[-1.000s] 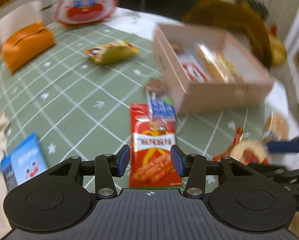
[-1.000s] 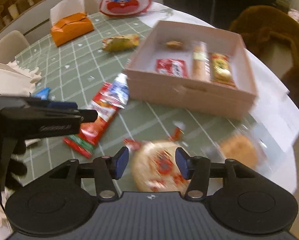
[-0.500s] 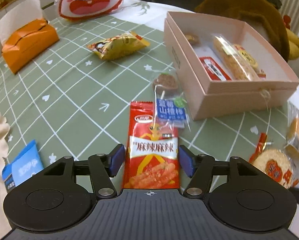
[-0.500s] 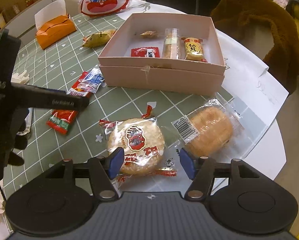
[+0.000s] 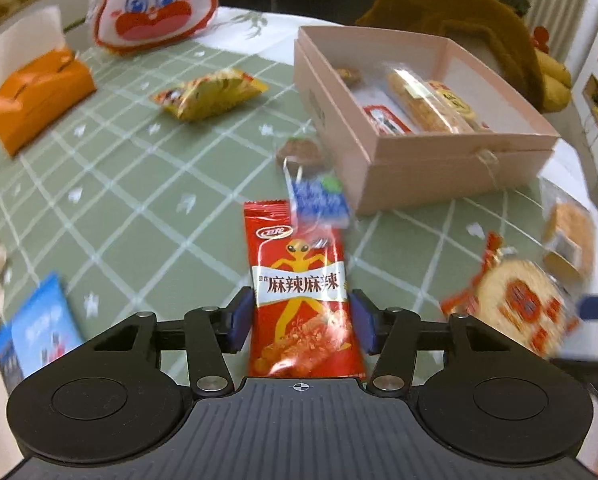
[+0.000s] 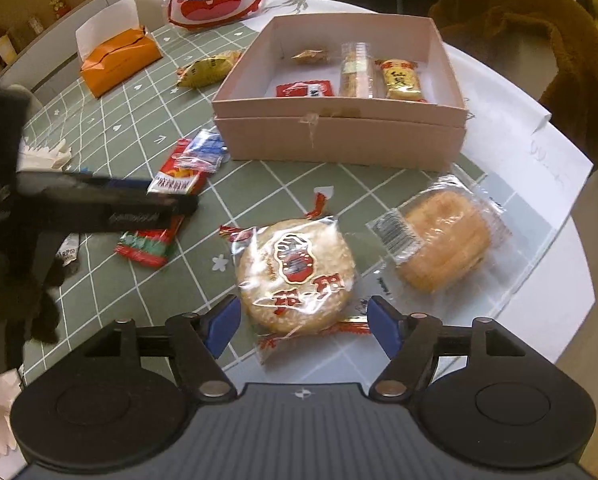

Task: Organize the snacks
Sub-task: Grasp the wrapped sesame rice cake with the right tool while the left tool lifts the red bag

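A pink box (image 5: 451, 172) (image 6: 339, 136) holding several snacks stands on the green checked tablecloth. My left gripper (image 5: 301, 320) is open, its jaws on either side of a red spicy-strip packet (image 5: 299, 288) lying flat; the packet also shows in the right wrist view (image 6: 171, 200) under the left gripper. My right gripper (image 6: 303, 322) is open around a round rice cracker packet (image 6: 295, 276), also seen in the left wrist view (image 5: 515, 304). A clear-wrapped bun (image 6: 443, 236) lies right of it. A blue-and-clear candy packet (image 5: 315, 196) lies beside the box.
A yellow snack bag (image 5: 207, 94), an orange tissue box (image 5: 35, 92) and a rabbit-face bag (image 5: 151, 0) sit farther back. A blue packet (image 5: 39, 332) lies at the left. A brown-covered chair (image 6: 539, 52) stands beyond the table edge on the right.
Both grippers have moved forward and lower over their packets. The left jaws now flank the red packet; the right jaws flank the rice cracker. Both jaws opened wider.
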### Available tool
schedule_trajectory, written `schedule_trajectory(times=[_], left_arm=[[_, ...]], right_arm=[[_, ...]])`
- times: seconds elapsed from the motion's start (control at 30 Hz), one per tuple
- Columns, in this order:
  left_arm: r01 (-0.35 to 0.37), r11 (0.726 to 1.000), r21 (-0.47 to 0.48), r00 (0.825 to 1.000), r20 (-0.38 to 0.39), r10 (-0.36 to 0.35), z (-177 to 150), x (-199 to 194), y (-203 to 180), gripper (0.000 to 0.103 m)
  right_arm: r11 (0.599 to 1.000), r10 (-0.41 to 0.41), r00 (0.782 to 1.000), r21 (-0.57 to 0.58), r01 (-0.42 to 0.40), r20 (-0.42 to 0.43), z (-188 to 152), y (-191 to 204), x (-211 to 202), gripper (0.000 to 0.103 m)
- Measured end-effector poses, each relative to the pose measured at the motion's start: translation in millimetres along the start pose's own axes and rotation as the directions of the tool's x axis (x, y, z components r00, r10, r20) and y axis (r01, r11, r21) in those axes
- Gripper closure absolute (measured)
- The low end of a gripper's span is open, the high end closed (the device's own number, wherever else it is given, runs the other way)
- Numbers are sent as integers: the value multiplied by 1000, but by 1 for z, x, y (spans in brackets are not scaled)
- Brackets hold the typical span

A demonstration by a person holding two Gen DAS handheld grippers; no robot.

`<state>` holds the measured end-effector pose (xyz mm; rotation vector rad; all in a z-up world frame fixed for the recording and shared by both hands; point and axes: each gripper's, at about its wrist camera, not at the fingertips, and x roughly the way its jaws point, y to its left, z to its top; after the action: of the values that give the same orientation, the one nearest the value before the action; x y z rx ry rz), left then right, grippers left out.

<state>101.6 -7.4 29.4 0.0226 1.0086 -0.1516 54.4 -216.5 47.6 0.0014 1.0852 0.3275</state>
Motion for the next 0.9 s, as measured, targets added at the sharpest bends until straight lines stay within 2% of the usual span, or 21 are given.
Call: schedule_trajectory(times=[0.17, 0.37, 0.5, 0.7, 0.9], left_arm=[[41, 997, -66, 999, -5, -41, -26, -20, 8, 47], [40, 997, -62, 999, -18, -41, -42, -33, 6, 47], [51, 996, -75, 999, -9, -52, -44, -34, 8, 47], [66, 992, -111, 998, 1, -67, -44, -34, 12, 46], [45, 990, -137, 999, -9, -47, -43, -35, 6, 47]], right_arm=[[999, -24, 1000, -36, 24, 12, 9, 9, 16, 28], [998, -28, 1000, -54, 28, 11, 20, 12, 34, 18], [998, -19, 999, -67, 16, -34, 20, 15, 46, 17], [998, -19, 1000, -68, 17, -20, 12, 17, 41, 23], [999, 2, 1000, -52, -3, -16, 4, 13, 28, 25]])
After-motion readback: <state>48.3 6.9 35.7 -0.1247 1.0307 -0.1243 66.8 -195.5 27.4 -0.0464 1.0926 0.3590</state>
